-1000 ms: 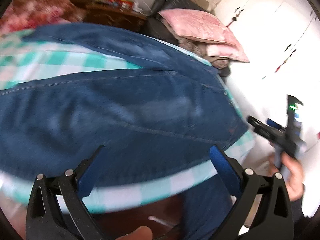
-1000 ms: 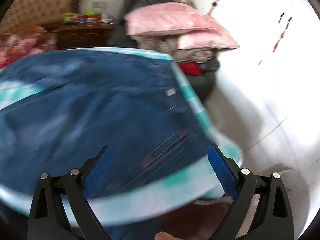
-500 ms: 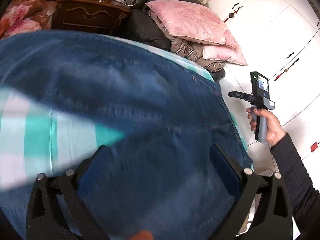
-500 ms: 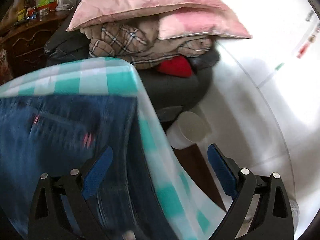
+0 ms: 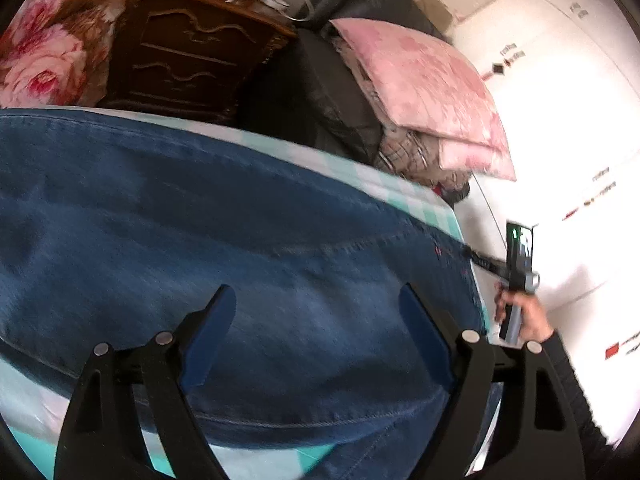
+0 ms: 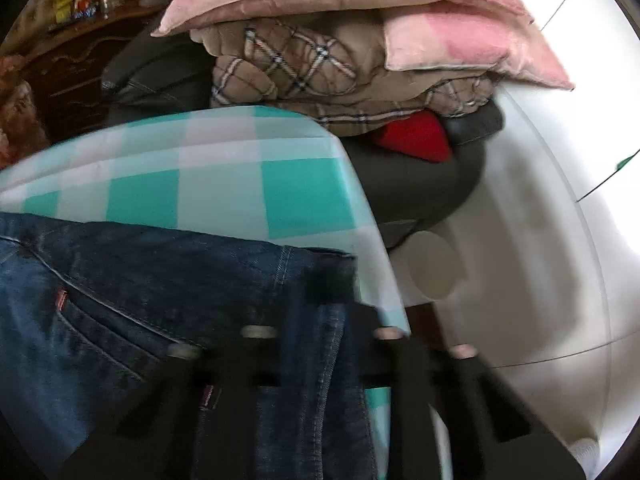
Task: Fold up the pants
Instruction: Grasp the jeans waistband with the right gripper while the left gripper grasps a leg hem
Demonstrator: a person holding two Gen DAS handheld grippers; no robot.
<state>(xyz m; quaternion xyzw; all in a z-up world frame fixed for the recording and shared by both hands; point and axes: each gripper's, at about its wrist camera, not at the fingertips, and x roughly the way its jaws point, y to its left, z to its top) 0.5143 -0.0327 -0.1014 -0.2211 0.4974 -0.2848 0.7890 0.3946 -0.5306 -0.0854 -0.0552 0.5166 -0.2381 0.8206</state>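
Observation:
Blue jeans [image 5: 200, 220] lie spread flat on a table under a teal-and-white checked cloth [image 5: 400, 188]. My left gripper [image 5: 316, 312] hovers over the denim, jaws closing, with only flat cloth beneath them and no fold pinched. In the right wrist view the jeans [image 6: 120, 280] end at a stitched edge near the table's right corner. My right gripper [image 6: 332, 284], blurred, is shut on that edge. The left wrist view shows the right gripper [image 5: 470, 254] at the jeans' right edge, held by a hand [image 5: 528, 316] in a dark sleeve.
Beyond the checked cloth [image 6: 220, 184], pink pillows [image 6: 440, 20] and plaid blankets [image 6: 300, 64] are stacked on a dark chair [image 6: 420, 184]. A carved wooden dresser [image 5: 188, 56] stands behind, a floral cover [image 5: 40, 52] at far left. A pale cup [image 6: 432, 268] sits on the floor by white cupboards [image 5: 560, 120].
Both grippers swept right along the jeans toward the table's right end. The right jaws went from wide open to shut on the jeans' edge. The left jaws narrowed a little.

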